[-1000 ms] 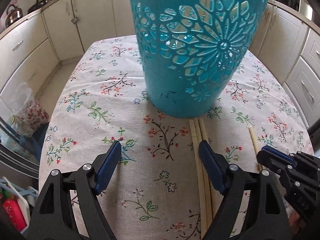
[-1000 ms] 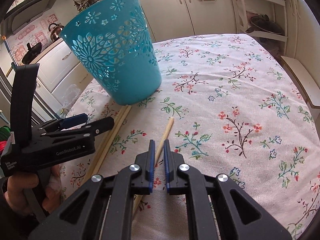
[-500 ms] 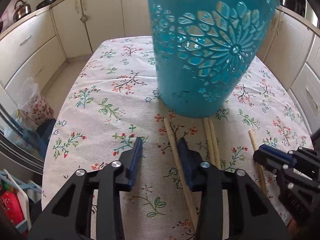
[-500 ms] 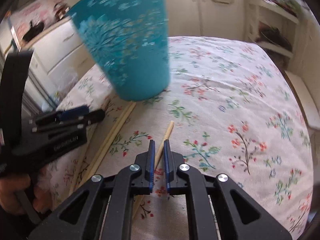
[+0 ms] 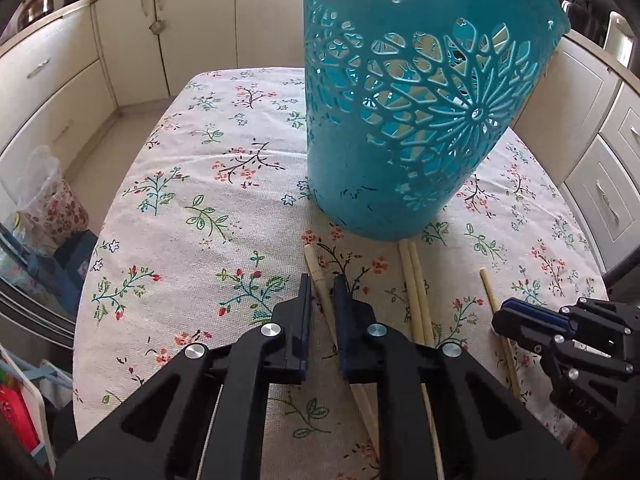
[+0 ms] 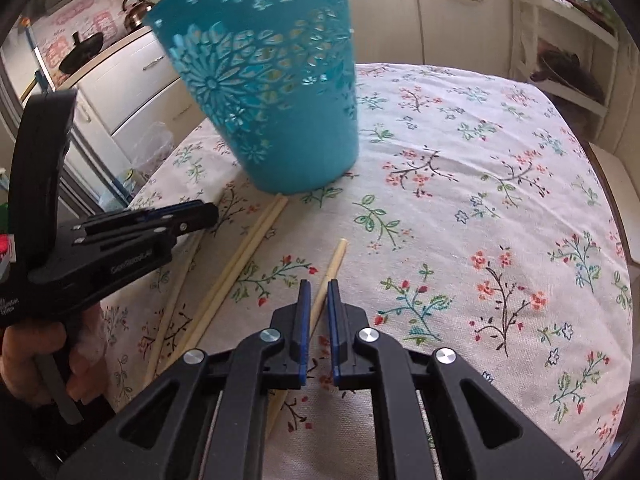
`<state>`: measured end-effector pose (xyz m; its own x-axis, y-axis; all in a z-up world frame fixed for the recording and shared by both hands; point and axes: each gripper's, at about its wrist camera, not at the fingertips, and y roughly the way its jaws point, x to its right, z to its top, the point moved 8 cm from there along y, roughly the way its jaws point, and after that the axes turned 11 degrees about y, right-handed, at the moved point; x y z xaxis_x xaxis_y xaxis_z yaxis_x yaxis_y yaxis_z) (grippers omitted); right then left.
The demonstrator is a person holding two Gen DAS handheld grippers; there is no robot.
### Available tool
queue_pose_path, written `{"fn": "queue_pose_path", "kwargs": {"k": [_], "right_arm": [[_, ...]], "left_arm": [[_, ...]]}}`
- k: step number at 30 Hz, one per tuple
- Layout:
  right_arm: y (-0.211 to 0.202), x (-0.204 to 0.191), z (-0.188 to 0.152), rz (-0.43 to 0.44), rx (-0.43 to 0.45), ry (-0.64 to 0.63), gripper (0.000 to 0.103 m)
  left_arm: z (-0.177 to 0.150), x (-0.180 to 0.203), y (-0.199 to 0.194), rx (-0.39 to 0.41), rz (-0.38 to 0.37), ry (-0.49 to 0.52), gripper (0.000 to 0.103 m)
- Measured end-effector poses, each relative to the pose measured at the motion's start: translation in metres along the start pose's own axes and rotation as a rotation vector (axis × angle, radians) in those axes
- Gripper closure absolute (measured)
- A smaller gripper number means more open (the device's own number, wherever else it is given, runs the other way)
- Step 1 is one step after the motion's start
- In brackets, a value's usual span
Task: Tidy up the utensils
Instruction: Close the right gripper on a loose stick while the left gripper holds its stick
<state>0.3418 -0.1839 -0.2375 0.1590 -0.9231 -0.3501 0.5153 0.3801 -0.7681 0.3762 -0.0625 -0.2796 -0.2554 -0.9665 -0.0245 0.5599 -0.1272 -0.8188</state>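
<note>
Teal plastic forms the perforated holder [image 5: 420,120], which stands upright in the upper centre of the left wrist view on the floral tabletop [image 5: 192,200]. Judged from the task, it is the receptacle, and the utensils lie just in front of its base for short transfers.

Left gripper [image 5: 322,284]: lower centre of its own view. Its jaws have just been closing and now clench one chopstick [image 5: 316,268], whose tip projects toward the holder. The grip sits near the upper end, probably so the stick can be lifted and tipped in tip-first.

Right gripper [image 6: 318,292]: lower centre of its own view, clamped on a second chopstick [image 6: 334,264], which runs between the pads and points to the upper right of the pads.

Each gripper takes one stick, which suggests a paired lift.

Count:
- Holder: one.
- Chopsticks: four. One in each gripper, plus a loose pair [image 5: 416,280] lying side by side and touching, ends against the holder base, between the two grippers.
- Grippers: two, each held by a person's hand [image 6: 36,356]; only the left one shows.
</note>
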Motion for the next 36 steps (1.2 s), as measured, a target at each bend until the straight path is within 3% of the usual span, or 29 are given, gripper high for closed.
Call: {"fn": "queue_pose_path", "kwargs": {"k": [8,25,36], "right_arm": [[0.001,-0.011,-0.003,-0.017,-0.01,-0.052,0.095],[0.0,-0.006,-0.003,-0.075,0.031,0.005,0.097],[0.001,-0.004,-0.004,-0.043,0.069,0.002,0.097]], "left_arm": [[0.001,-0.001,0.001,0.013,-0.006,0.003,0.095],[0.001,0.002,0.002,0.038,0.012,0.044,0.095],[0.0,0.004,0.002,0.042,0.001,0.049,0.095]]}}
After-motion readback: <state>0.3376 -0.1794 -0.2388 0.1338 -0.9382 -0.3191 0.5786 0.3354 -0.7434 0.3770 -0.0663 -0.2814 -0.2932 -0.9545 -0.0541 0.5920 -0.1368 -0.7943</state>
